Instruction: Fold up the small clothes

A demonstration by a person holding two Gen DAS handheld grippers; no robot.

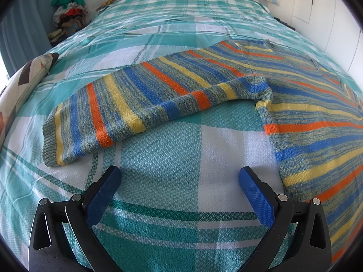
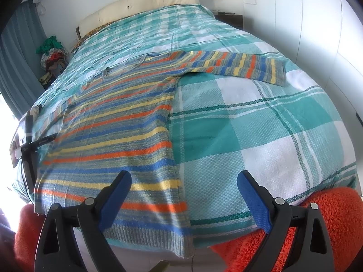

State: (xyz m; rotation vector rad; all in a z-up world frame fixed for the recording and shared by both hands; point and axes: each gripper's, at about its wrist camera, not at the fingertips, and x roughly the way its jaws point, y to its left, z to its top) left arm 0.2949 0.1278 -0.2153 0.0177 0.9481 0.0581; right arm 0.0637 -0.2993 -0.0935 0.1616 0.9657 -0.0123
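Observation:
A striped knit sweater in blue, orange, yellow and grey lies flat on the bed. In the left wrist view its left sleeve stretches out toward the left, cuff nearest me. My left gripper hovers open over bare bedspread, just short of the sleeve and left of the body. In the right wrist view the sweater runs away from me with its ribbed hem at the bed's near edge and the other sleeve spread to the right. My right gripper is open, straddling the sweater's lower right corner.
A teal and white checked bedspread covers the bed. A pile of clothes sits by the far left corner near a curtain. A patterned pillow lies at the left edge. An orange fluffy rug lies below the near edge. White wardrobe doors stand to the right.

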